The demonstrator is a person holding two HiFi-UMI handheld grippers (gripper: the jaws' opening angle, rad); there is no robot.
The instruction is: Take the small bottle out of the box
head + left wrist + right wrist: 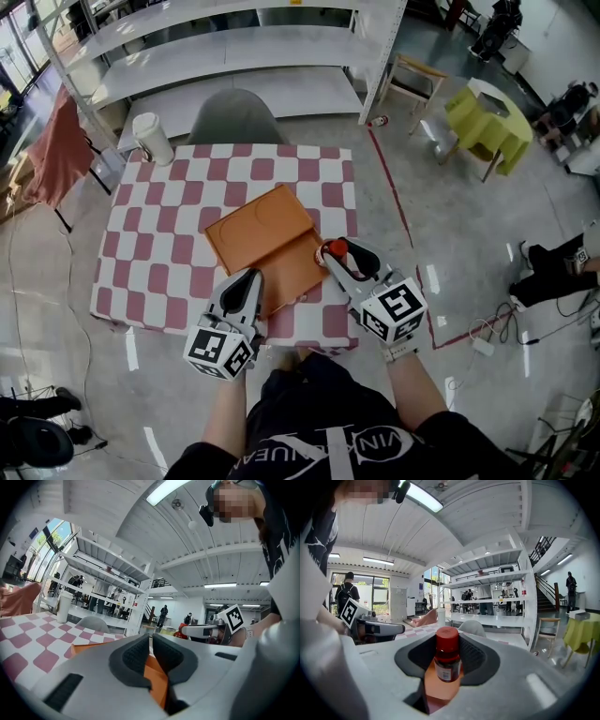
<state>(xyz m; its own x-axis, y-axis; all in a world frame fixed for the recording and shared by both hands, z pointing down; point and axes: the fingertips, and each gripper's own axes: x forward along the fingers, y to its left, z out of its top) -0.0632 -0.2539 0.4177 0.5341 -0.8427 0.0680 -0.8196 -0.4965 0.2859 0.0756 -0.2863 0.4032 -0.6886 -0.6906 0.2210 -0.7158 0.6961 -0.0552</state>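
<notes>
**Mia:** What do the pads (472, 656) of the right gripper (448, 645) hold?

**Ben:** They squeeze a small dark bottle with a red cap (447, 660). One pad is on each side of it. The bottle stands up straight and has a little label on its front.

**Mia:** And the left gripper (151, 641)?

**Ben:** Its two dark pads (136, 656) are almost together. They pinch a thin edge of the flat orange cardboard box (157, 681).

**Mia:** Where is the bottle, then?

**Ben:** From the head view, it is at the right side of the box (258, 234), near the front corner. Orange shows right under the bottle in the right gripper view. I cannot tell if the bottom of the bottle touches the box.

**Mia:** Where is the left gripper from up there?

**Ben:** It (246, 279) is at the front left edge of the box. The right gripper (337, 255) is at the front right. The box lies open between them.

**Mia:** What is the box on?

**Ben:** It is on a square table with a red and white checked cloth (159, 253). A tall white cup (153, 138) stands at the far left corner, well apart from the box.

**Mia:** And past the table?

**Ben:** A grey round-backed chair (234, 117) is tucked in at the far side. Long white shelves (234, 47) are behind it. Off to the right is a small table with a yellow-green cloth (487, 122).
</notes>
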